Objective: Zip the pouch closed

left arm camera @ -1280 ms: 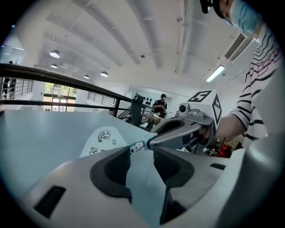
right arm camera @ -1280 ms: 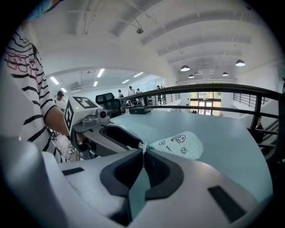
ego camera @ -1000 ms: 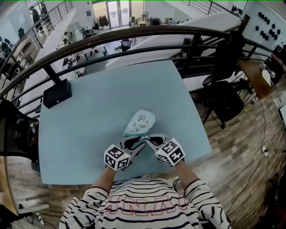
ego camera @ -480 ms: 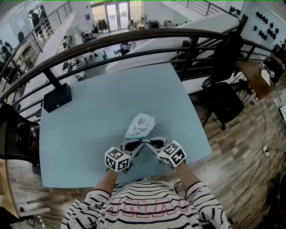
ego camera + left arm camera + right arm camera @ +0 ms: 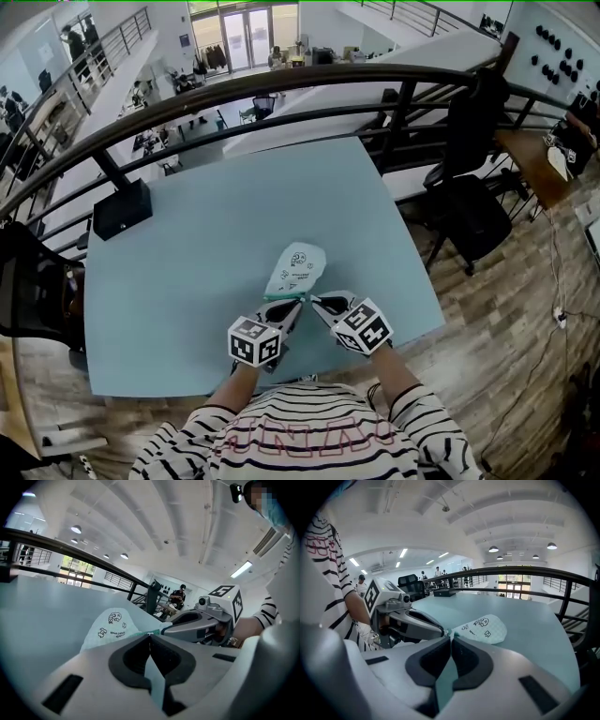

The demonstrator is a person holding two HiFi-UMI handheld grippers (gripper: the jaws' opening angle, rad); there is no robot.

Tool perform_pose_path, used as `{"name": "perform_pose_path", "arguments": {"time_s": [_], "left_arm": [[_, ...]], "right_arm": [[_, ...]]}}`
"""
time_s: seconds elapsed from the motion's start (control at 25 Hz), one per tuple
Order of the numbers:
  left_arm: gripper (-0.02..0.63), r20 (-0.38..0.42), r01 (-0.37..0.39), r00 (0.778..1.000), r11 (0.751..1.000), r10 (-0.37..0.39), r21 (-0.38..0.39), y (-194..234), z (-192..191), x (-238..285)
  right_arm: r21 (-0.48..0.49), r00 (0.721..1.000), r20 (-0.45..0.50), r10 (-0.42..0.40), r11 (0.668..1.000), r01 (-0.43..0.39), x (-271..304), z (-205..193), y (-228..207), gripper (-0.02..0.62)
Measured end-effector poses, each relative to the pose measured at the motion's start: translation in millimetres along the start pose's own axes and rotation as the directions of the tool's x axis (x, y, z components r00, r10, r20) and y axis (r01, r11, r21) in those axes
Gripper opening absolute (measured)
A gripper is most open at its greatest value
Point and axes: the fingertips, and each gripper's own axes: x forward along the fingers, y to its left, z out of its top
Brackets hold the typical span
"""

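At the near edge of the light-blue table point(image 5: 206, 234), the pouch point(image 5: 296, 266) lies flat. Its rounded end points away from the person and its teal zipper edge faces them. Both grippers meet at that near edge, their tips almost touching each other. Left gripper point(image 5: 297, 303): the jaws have just been closing and now stand together, clamped on the teal edge; whether the zipper pull is the part held cannot be made out. Right gripper point(image 5: 315, 300): jaws together, pinching the same edge just beside the left gripper's tips. The pouch body extends forward of both sets of jaws and rests on the table. A black box point(image 5: 122, 208) sits well apart, at the far left corner.
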Motion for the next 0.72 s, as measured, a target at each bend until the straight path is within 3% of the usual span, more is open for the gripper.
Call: {"name": "perform_pose_path", "arguments": {"time_s": [0.56,0.72], "left_arm": [[0.026,-0.054,-0.185,0.982,0.981,0.182,-0.054,30,-13,-5],[0.026,-0.064,-0.202,0.978,0.978,0.199,-0.047,34,-15,-6]], "right_arm": [[0.067,0.995,-0.019,-0.093,0.993,0.094,-6,-14,-15,0.035],[0.08,0.995,-0.019,-0.094,0.992,0.095,-8,-16,-16,0.035]]}}
